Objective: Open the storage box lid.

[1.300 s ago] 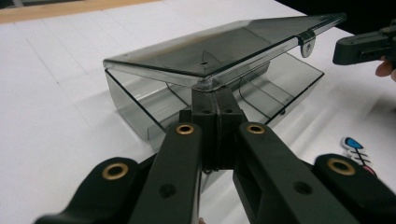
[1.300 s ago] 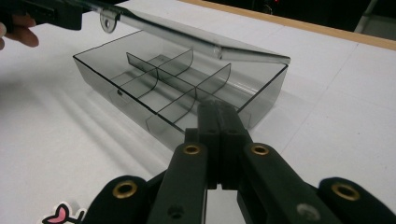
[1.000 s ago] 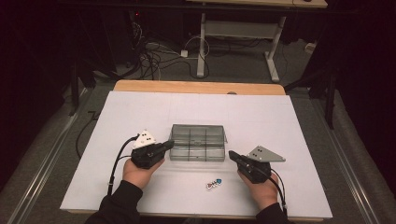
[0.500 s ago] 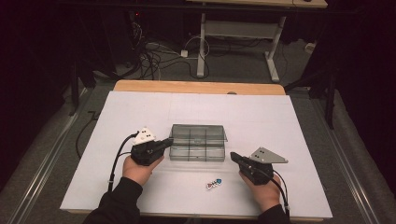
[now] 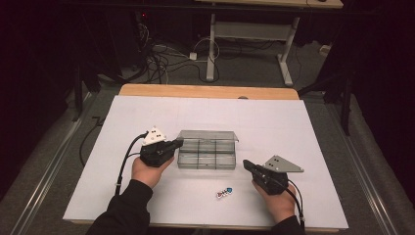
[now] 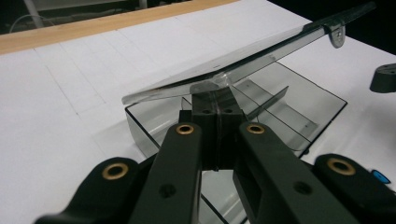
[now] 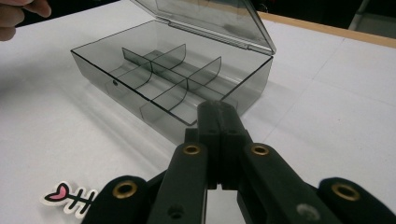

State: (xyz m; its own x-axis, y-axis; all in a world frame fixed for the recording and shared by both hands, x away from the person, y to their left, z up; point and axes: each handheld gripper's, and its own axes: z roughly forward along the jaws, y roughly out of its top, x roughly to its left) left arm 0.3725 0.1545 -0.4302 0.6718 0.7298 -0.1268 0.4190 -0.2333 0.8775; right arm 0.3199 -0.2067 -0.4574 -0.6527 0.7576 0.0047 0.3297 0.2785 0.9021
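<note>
Left gripper [image 5: 179, 142] is at the left end of the smoky clear compartment box [image 5: 206, 155], jaws pressed together, their tips tucked under the edge of the lid [image 6: 243, 65], which stands tilted partway up over the dividers. The box sits mid-desk on the white desk [image 5: 293, 127]. Right gripper [image 5: 246, 165] rests apart, right of the box, jaws closed on nothing. A small sticker [image 5: 224, 193] lies near the front edge.

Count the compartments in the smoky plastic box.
6, in two rows of three inside the box: three along the hinged lid side, three along the front wall. All six look empty; the raised lid hides part of the back row from above.
</note>
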